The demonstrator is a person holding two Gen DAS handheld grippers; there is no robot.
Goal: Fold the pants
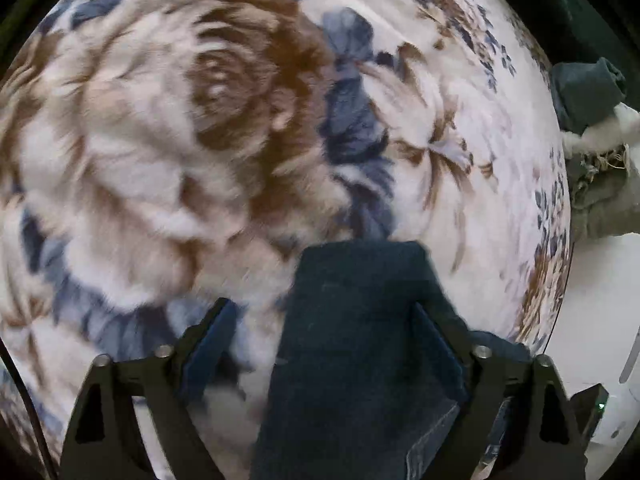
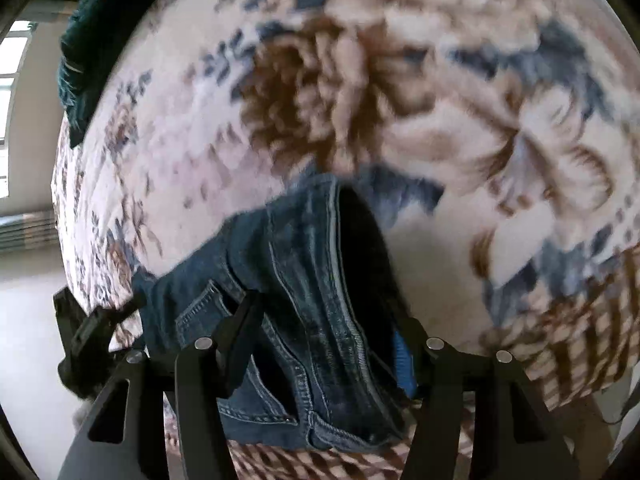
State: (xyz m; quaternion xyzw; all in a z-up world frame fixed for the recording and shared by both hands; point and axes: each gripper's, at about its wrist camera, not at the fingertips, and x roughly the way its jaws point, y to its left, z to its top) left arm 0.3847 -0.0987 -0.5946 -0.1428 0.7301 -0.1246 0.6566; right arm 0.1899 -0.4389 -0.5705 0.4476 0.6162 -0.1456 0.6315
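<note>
The pants are dark blue jeans. In the left wrist view a folded dark denim part (image 1: 360,340) lies between the fingers of my left gripper (image 1: 324,320), against the right finger; the jaws stand wide apart. In the right wrist view the waist and pocket part of the jeans (image 2: 304,280) is bunched between the fingers of my right gripper (image 2: 328,320), which is shut on it and holds it above a floral blanket (image 2: 360,80). Both views are blurred by motion.
The bed is covered by a white blanket (image 1: 160,140) with brown and blue flowers. Other clothes, dark teal and grey-green (image 1: 592,140), lie at the bed's right edge. A dark teal cloth (image 2: 92,40) lies at the far left corner. Bare floor (image 2: 28,320) is beside the bed.
</note>
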